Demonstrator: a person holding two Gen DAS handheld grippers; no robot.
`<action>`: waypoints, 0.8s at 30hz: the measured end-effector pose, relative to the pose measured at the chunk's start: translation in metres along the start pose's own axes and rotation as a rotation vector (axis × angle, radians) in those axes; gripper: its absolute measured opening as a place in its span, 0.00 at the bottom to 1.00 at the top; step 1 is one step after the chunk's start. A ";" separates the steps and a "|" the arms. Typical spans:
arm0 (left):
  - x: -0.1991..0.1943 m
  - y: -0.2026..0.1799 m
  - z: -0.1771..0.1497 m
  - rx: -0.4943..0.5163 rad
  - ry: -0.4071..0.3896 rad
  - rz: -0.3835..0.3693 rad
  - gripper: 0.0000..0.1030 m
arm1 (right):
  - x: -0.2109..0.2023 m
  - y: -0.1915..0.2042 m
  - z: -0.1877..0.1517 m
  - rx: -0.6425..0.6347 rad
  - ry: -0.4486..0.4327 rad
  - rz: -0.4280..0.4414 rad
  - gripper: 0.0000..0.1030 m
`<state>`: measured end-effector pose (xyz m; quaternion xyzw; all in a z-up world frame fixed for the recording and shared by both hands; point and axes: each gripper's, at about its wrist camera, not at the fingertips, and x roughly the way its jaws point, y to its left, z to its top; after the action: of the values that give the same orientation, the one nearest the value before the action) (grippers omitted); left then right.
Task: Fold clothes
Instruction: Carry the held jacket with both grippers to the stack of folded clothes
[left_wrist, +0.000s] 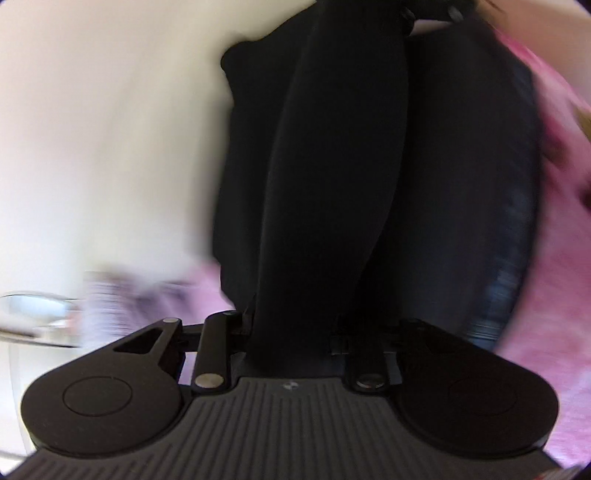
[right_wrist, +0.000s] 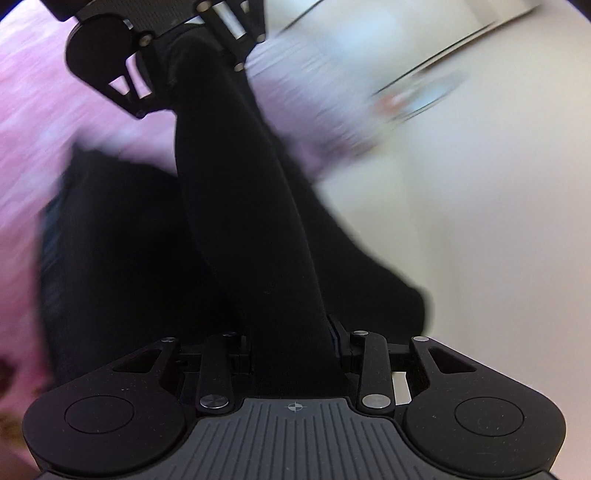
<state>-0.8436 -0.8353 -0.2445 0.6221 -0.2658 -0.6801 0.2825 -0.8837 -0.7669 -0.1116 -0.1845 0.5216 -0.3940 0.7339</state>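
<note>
2 black two-finger grippers clamped on 1 black fabric garment (left_wrist: 332, 155), stretched taut between them. Left gripper (left_wrist: 291, 328) pinching one end of the cloth; right gripper (right_wrist: 291, 343) pinching the other end. Left gripper also visible at top of right wrist view (right_wrist: 173, 44). Garment held above pink blurred bedding (right_wrist: 33, 110), beside cream wall (left_wrist: 103, 129).

A taut black garment (right_wrist: 236, 206) stretches between the right gripper (right_wrist: 291, 354) and left gripper (right_wrist: 173, 55), both clamped on it.
</note>
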 end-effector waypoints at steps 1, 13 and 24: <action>0.000 -0.010 -0.004 0.003 -0.009 0.029 0.26 | 0.010 0.011 -0.010 -0.004 0.001 0.023 0.33; -0.009 0.001 -0.035 0.074 -0.087 0.060 0.39 | 0.031 0.029 -0.048 -0.136 0.007 0.144 0.40; -0.001 0.013 -0.056 0.108 -0.126 0.180 0.35 | 0.070 0.016 -0.052 -0.101 0.031 0.060 0.38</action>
<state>-0.7869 -0.8436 -0.2393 0.5659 -0.3742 -0.6744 0.2913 -0.9144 -0.8036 -0.1859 -0.1994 0.5575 -0.3480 0.7269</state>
